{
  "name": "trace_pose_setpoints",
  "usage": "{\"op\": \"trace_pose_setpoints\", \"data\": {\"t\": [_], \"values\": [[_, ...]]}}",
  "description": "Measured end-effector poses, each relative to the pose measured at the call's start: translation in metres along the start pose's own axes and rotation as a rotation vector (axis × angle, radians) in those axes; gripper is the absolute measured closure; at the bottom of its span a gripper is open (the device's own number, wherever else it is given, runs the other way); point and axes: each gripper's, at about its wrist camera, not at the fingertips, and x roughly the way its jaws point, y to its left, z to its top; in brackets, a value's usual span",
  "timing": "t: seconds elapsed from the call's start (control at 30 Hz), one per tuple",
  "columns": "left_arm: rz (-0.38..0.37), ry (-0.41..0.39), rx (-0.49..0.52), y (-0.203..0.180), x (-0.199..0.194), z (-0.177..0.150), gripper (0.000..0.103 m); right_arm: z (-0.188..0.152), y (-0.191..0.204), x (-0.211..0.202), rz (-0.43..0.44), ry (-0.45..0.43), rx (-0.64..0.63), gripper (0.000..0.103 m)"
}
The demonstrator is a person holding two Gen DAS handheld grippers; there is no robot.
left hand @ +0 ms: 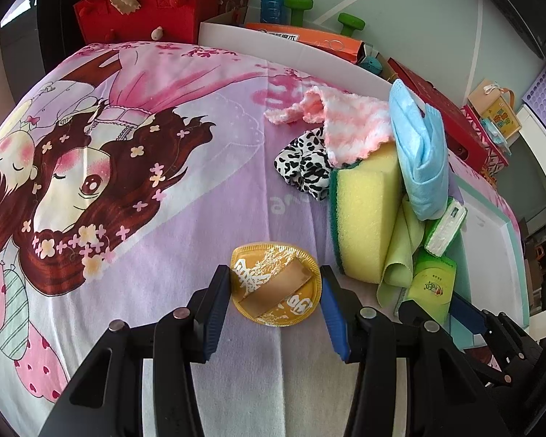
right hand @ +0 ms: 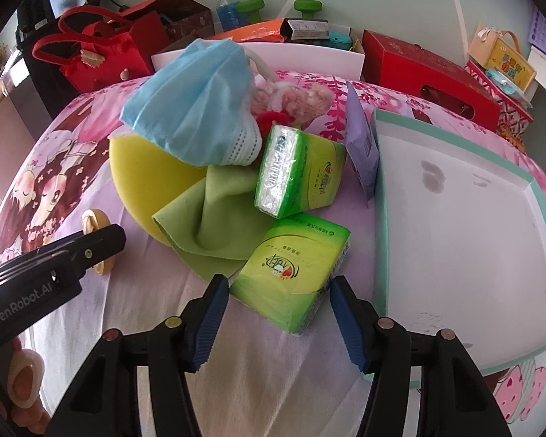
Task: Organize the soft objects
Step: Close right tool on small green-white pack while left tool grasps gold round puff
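Two views cover the scene. Left wrist view: my left gripper (left hand: 276,286) stands wide open at lower centre, its blue fingers (left hand: 218,302) flanking the round orange powder puff (left hand: 276,284) that lies flat on the cartoon-print towel (left hand: 127,167); whether the pads touch the puff I cannot tell. Right of centre sit the yellow sponge (left hand: 367,215), pink-white cloth (left hand: 349,123), leopard-print fabric (left hand: 305,164) and blue face mask (left hand: 420,153), piled together.

Right wrist view: my right gripper (right hand: 278,313) is also wide open at lower centre, straddling the near green tissue pack (right hand: 291,273) without visibly clamping it. A second tissue pack (right hand: 298,171) leans above it, beside the green cloth (right hand: 214,218). The white tray (right hand: 466,218) fills the right side, just beside the packs.
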Motion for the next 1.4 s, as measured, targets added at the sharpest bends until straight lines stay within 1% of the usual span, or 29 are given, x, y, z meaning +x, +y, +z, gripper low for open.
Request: {"op": "trace_pose_setpoints", "data": {"t": [0.3,0.37,0.57,0.67,0.7,0.77,1.07,1.27,1.4], "values": [[0.002,0.001,0.002,0.000,0.001,-0.001,0.053,0.000,0.004,-0.003,-0.022,-0.002,-0.018,0.039],[0.004,0.001,0.003,0.000,0.001,-0.001,0.053,0.000,0.005,-0.002,-0.025,-0.002,-0.019,0.036],[0.005,0.001,0.003,0.000,0.001,-0.001,0.053,-0.001,0.006,0.004,-0.045,0.030,-0.025,0.036],[0.005,0.001,0.003,0.000,0.001,-0.001,0.053,-0.002,0.004,0.004,-0.046,0.024,-0.016,0.036],[0.006,0.001,0.004,-0.001,0.001,-0.001,0.053,-0.002,0.004,0.003,-0.048,0.021,-0.011,0.036],[0.006,0.001,0.003,0.000,0.001,-0.001,0.053,-0.002,0.002,0.003,-0.042,0.020,-0.005,0.045],[0.011,-0.023,0.011,-0.002,-0.007,0.001,0.053,0.004,-0.004,-0.008,-0.017,-0.004,0.013,0.046],[0.035,-0.081,0.029,-0.004,-0.026,0.004,0.053,0.008,-0.008,-0.028,-0.015,-0.053,0.021,0.047],[0.040,-0.094,0.038,-0.008,-0.032,0.005,0.053,0.010,-0.010,-0.042,-0.013,-0.087,0.028,0.048]]}}
